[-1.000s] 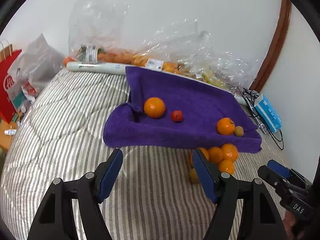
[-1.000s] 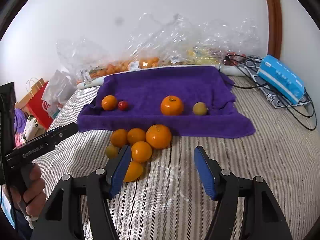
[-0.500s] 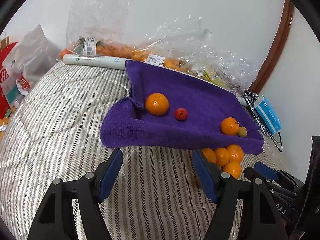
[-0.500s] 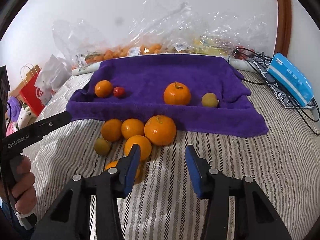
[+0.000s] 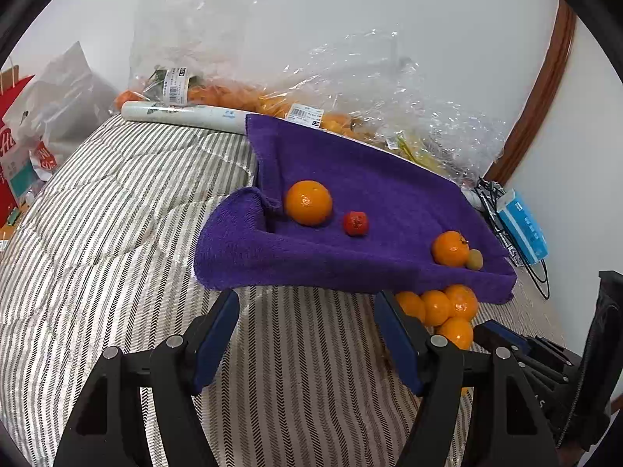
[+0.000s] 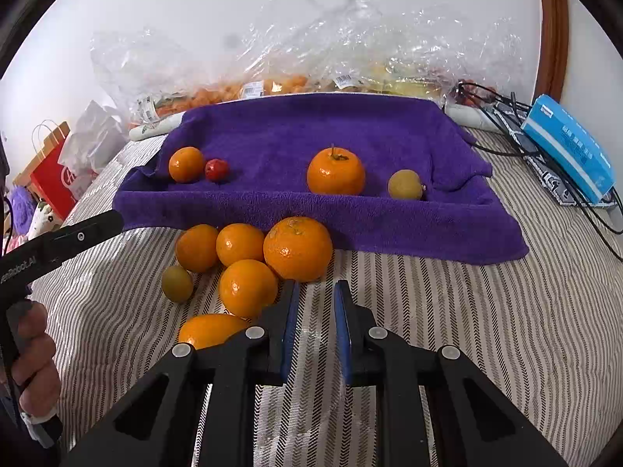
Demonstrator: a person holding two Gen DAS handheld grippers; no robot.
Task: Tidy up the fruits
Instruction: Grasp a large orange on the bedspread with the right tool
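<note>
A purple towel (image 6: 311, 136) lies on the striped bed; it also shows in the left wrist view (image 5: 370, 202). On it lie two oranges (image 6: 335, 171) (image 6: 186, 164), a small red fruit (image 6: 216, 169) and a yellow-green fruit (image 6: 405, 184). Several oranges (image 6: 298, 248) and a small green fruit (image 6: 177, 283) lie in a pile before the towel. My right gripper (image 6: 316, 292) is nearly closed and empty, just in front of the big orange. My left gripper (image 5: 307, 311) is open and empty before the towel's front edge.
Clear plastic bags of fruit (image 6: 296, 78) lie along the wall behind the towel. A blue box (image 6: 568, 151) and black cables (image 6: 502, 113) lie at the right. A red paper bag (image 6: 54, 175) stands off the bed's left side.
My right gripper's jaws have narrowed from wide open to a small gap while moving closer to the orange pile. The left gripper has drifted slightly nearer the towel, still open.
</note>
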